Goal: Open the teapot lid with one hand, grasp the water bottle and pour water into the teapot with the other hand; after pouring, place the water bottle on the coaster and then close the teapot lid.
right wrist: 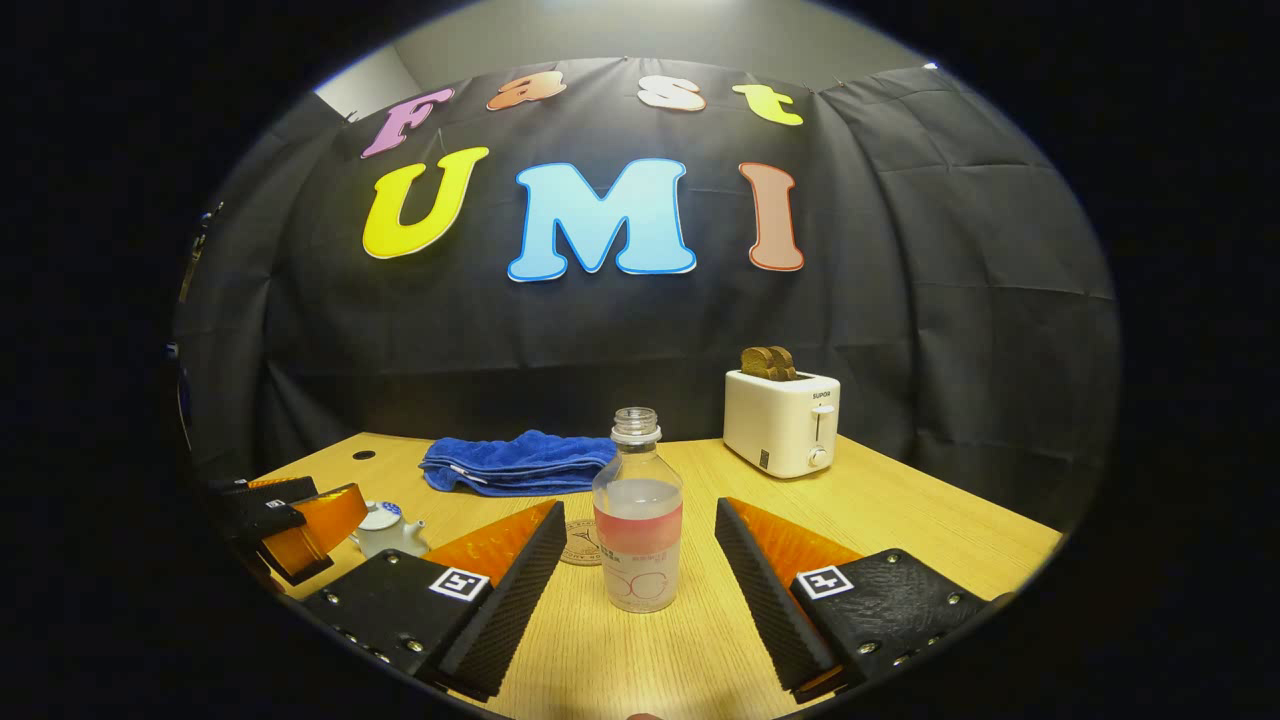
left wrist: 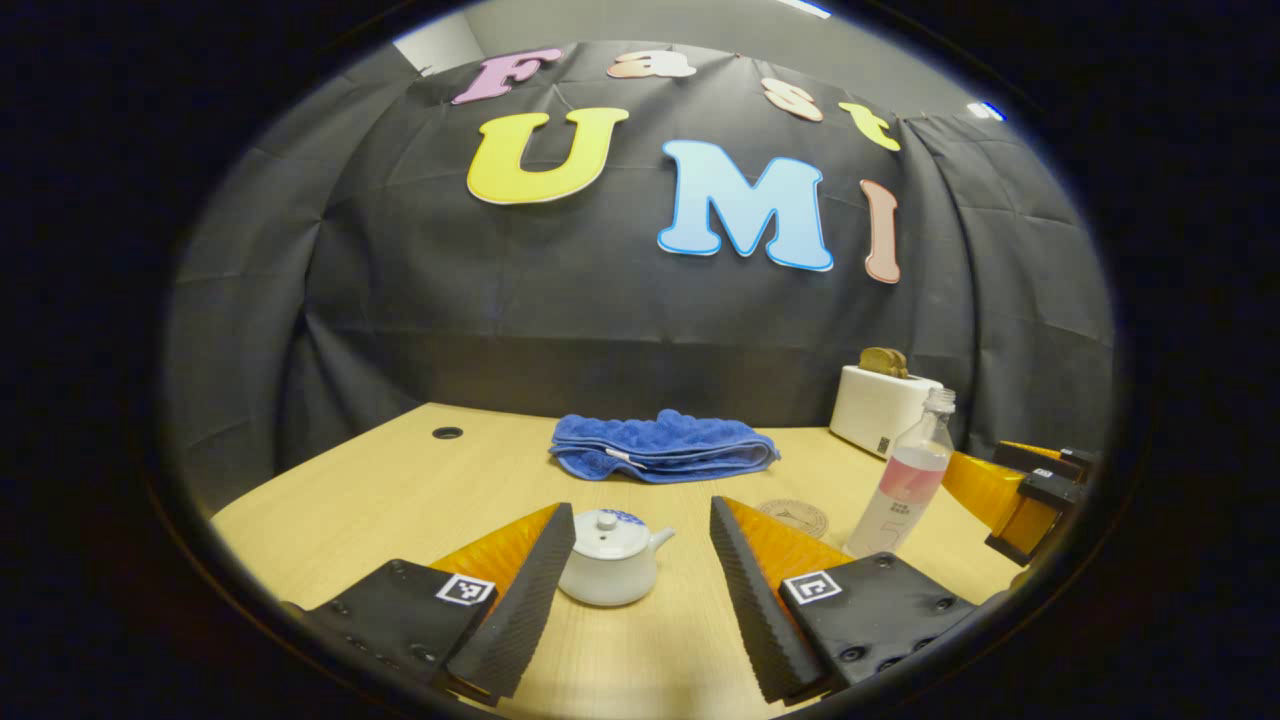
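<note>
A small white teapot (left wrist: 610,560) with its lid (left wrist: 610,525) on stands on the wooden table, just ahead of my open left gripper (left wrist: 642,590) and between its fingers' line. The teapot (right wrist: 388,532) also shows at the left of the right gripper view, behind the left gripper (right wrist: 300,525). An uncapped clear water bottle (right wrist: 638,520) with a pink label stands upright between the spread fingers of my open right gripper (right wrist: 640,590), untouched. The bottle (left wrist: 905,480) stands right of the teapot. A round coaster (left wrist: 795,517) lies flat between them; the coaster (right wrist: 580,543) sits behind the bottle.
A folded blue towel (left wrist: 660,447) lies at the back middle of the table (left wrist: 400,500). A white toaster (right wrist: 782,420) holding bread stands at the back right. A small round hole (left wrist: 447,433) is in the tabletop at the far left.
</note>
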`<state>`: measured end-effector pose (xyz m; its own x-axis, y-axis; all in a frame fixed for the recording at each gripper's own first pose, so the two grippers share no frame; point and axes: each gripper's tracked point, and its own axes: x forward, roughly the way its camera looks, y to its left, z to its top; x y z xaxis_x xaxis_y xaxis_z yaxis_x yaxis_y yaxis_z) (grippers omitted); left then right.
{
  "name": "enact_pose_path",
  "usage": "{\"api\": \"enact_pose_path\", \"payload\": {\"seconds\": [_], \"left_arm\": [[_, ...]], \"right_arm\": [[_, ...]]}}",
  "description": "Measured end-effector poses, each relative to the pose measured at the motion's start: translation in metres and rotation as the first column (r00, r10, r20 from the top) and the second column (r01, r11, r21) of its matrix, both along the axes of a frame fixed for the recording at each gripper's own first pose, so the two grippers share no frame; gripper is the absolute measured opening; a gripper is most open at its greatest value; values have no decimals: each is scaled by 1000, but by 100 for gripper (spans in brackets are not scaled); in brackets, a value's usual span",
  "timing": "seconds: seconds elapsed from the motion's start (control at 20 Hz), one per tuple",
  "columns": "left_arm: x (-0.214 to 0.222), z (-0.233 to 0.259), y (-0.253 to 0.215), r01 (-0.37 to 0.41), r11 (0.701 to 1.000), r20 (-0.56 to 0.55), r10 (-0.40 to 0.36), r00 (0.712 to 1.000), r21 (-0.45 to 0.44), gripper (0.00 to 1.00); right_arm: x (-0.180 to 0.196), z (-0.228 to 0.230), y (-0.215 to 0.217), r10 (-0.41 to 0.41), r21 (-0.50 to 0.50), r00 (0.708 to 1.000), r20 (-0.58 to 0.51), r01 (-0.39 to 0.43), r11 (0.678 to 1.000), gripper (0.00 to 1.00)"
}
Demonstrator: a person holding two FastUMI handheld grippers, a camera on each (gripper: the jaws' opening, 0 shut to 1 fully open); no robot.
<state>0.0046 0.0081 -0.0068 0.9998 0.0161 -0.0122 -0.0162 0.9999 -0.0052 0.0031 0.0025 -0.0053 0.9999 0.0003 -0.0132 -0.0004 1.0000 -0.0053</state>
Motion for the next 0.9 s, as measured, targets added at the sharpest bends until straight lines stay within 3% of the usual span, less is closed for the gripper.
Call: {"api": "enact_pose_path", "payload": {"seconds": [0.4, 0.6, 0.9], "left_arm": [[26, -5, 11, -16, 1000, -5, 16, 1000, 6, 89], [48, -12, 21, -31, 1000, -23, 31, 999, -3, 80], [76, -10, 28, -35, 999, -13, 35, 999, 20, 78]], "right_arm": [[2, -9, 0, -1, 2, 1000, -22, 1, 1000, 96], [4, -16, -5, -15, 9, 999, -37, 16, 1000, 96], [4, -26, -15, -45, 30, 997, -61, 47, 998, 96]]}}
